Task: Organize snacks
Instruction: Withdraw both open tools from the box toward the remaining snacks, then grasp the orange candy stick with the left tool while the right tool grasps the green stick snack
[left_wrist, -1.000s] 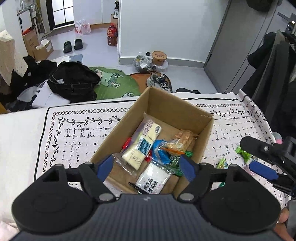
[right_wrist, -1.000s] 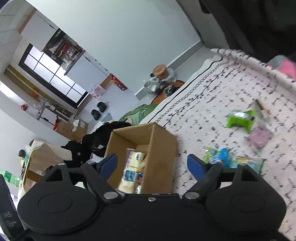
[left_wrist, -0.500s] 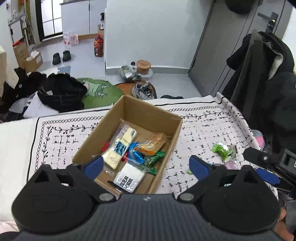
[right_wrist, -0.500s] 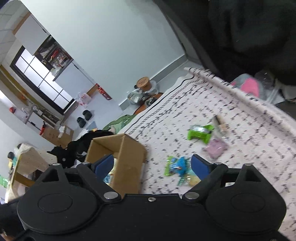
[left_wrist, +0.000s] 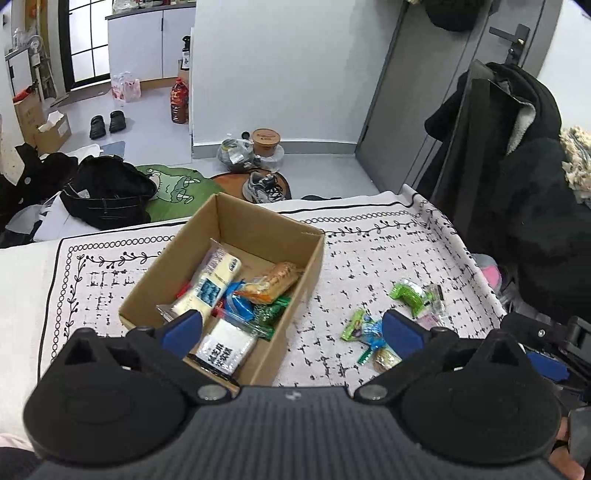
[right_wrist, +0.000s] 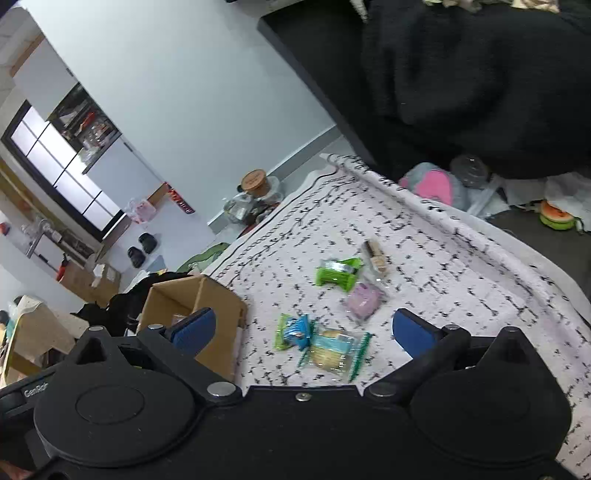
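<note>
Snacks (right_wrist: 325, 343) lay loose on the table (right_wrist: 461, 266) at twelve o'clock of the empty right gripper (right_wrist: 301, 330), jaws opening wide, nearer than the spread, empty left gripper (left_wrist: 291, 328).

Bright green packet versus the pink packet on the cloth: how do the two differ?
The bright green packet is vivid green with a shiny wrapper; the pink packet is pale pink in a clear wrapper. The green one lies farther from the right gripper, the pink one nearer. The green one looks bulkier and crumpled, the pink one flatter. Both lie loose on the patterned cloth, outside the cardboard box.
</note>
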